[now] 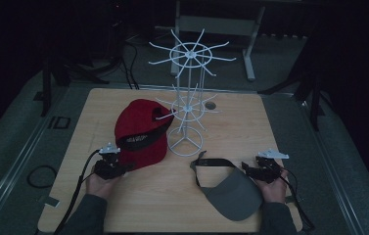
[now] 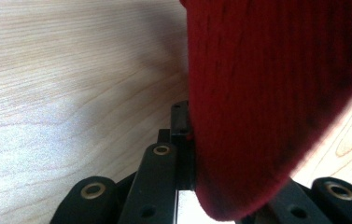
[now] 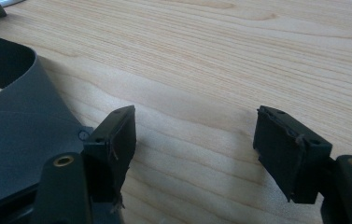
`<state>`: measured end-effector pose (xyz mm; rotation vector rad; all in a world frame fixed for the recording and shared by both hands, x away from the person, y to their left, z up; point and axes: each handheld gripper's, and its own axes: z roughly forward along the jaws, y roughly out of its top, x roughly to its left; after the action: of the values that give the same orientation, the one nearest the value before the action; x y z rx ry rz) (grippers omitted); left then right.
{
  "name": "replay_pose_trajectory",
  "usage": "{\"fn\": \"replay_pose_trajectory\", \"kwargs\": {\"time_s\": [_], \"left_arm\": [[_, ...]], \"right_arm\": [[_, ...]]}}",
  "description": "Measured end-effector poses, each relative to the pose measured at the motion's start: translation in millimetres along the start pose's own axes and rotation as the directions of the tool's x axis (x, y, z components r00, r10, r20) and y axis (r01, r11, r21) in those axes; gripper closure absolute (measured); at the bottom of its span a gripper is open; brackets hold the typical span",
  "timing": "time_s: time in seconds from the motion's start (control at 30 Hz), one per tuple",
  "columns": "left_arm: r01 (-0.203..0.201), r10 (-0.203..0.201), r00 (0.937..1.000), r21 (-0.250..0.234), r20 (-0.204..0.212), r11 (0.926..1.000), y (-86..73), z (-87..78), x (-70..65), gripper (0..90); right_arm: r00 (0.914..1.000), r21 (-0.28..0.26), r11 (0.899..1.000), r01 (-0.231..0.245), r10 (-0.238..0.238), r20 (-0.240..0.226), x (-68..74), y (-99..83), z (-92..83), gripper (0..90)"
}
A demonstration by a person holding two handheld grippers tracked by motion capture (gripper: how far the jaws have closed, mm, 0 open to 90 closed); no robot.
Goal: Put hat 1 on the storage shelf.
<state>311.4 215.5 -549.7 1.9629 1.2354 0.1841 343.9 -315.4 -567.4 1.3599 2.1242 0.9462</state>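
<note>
A red cap [image 1: 140,129] lies on the wooden table [image 1: 236,122], left of centre. My left gripper [image 1: 125,167] is at the cap's near edge, shut on the brim. In the left gripper view the red fabric [image 2: 276,93] is pinched between the jaws of the left gripper [image 2: 190,135]. A grey visor [image 1: 231,193] with a dark strap lies at the front right. My right gripper [image 1: 247,168] rests just right of it, open. In the right gripper view the visor [image 3: 19,126] lies beside the left jaw, and bare wood shows between the jaws of the right gripper [image 3: 194,140].
A white wire display rack [image 1: 187,98] with two tiers of radiating hooks stands mid-table behind the cap and visor. A small round hole [image 1: 210,105] sits in the tabletop behind it. Cables trail from both grippers over the front edge. Dark floor and stands surround the table.
</note>
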Motion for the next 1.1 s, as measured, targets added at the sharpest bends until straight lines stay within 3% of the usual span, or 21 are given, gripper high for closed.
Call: {"fn": "replay_pose_trajectory", "kwargs": {"time_s": [0.23,0.4,0.57,1.1], "left_arm": [[-0.003,0.003,1.0000,-0.019,-0.006,0.9998,-0.7,-3.4,1.2,85.9],[0.025,-0.025,0.9997,-0.031,0.006,0.9992,-0.7,-6.7,9.2,86.0],[0.025,-0.025,0.9997,-0.050,0.004,0.9984,0.8,-15.0,13.4,86.1],[-0.005,-0.002,0.9979,-0.111,-0.065,0.9938,14.6,-42.1,19.7,86.0]], "right_arm": [[1.0000,0.000,1.000,0.001,-0.001,-0.002,-0.2,0.0,0.0,29.5],[1.0000,0.000,1.000,0.001,-0.001,-0.003,-0.2,0.0,0.0,29.5],[1.0000,0.000,1.000,0.001,-0.001,-0.003,-0.2,0.0,0.0,29.4],[1.0000,0.000,1.000,0.004,-0.004,-0.002,0.1,-0.1,-0.1,29.4]]}}
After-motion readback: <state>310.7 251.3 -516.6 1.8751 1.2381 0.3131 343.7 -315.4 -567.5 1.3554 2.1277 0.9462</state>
